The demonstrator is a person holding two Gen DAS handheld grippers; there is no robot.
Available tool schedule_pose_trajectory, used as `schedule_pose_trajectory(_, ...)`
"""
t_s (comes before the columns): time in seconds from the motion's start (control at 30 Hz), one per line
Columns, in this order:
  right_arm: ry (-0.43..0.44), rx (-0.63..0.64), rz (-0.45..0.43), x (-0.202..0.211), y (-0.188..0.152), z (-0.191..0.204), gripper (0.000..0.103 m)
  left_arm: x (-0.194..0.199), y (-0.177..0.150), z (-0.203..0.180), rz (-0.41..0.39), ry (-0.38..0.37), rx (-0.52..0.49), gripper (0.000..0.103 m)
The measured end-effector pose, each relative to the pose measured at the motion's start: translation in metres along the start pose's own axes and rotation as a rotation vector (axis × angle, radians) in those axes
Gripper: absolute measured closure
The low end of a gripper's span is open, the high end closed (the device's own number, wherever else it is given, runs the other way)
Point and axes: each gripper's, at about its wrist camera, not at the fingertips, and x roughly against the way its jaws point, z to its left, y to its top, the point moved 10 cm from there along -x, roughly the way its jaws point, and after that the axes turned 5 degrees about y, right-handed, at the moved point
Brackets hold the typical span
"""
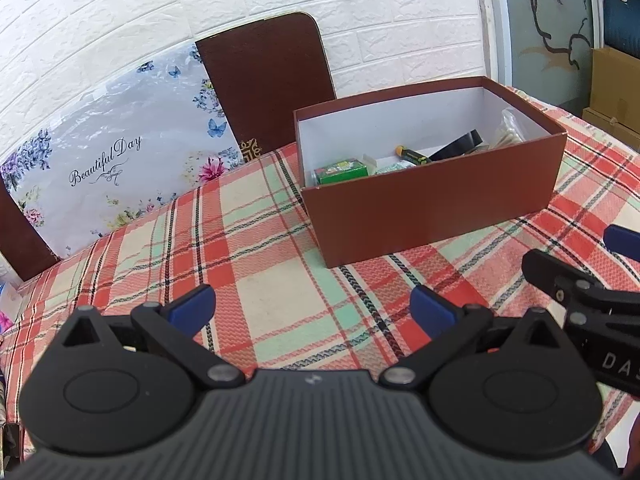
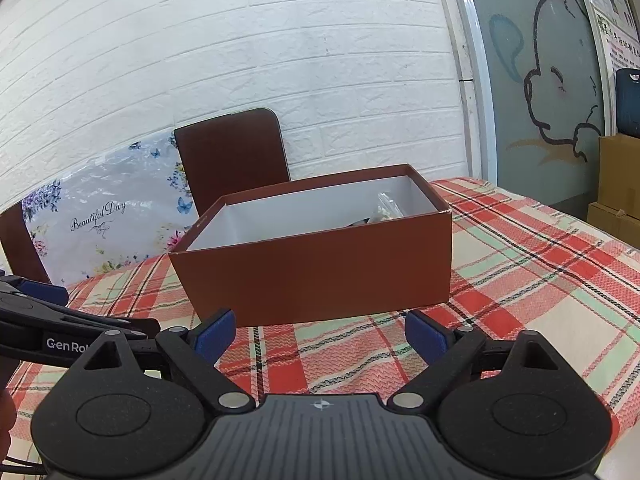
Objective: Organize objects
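A brown cardboard box with a white inside stands open on the plaid tablecloth. Inside lie a green packet, a yellow-and-black tool, a black strap and a clear plastic bag. My left gripper hovers open over the cloth, short of the box, holding nothing. My right gripper is also open and empty, close to the near wall of the box. Each gripper shows at the edge of the other's view: the right gripper and the left gripper.
Two brown chair backs stand behind the table against a white brick wall, with a floral "Beautiful Day" bag between them. Cardboard cartons are stacked at the far right by a glass door with a cartoon drawing.
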Motion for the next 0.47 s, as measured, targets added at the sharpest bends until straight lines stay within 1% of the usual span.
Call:
schedule_pose_trajectory(0.23,-0.003,-0.004,0.006,-0.0018,-0.002,0.0003,0.012,-0.0029,-0.0014,-0.0023,0.009,-0.006,-0.006,0.0)
schedule_pose_trajectory(0.37,-0.005,-0.002,0.008,-0.0022,-0.0026,0.0014,0.012,-0.0026,-0.0004,-0.0022,-0.003,0.002,-0.006,0.0)
schedule_pose_trajectory(0.47,-0.002,-0.002,0.014,-0.0048,-0.0031,-0.0001,0.012,-0.0035,-0.0011,-0.0024,0.001,-0.009,-0.003,0.0)
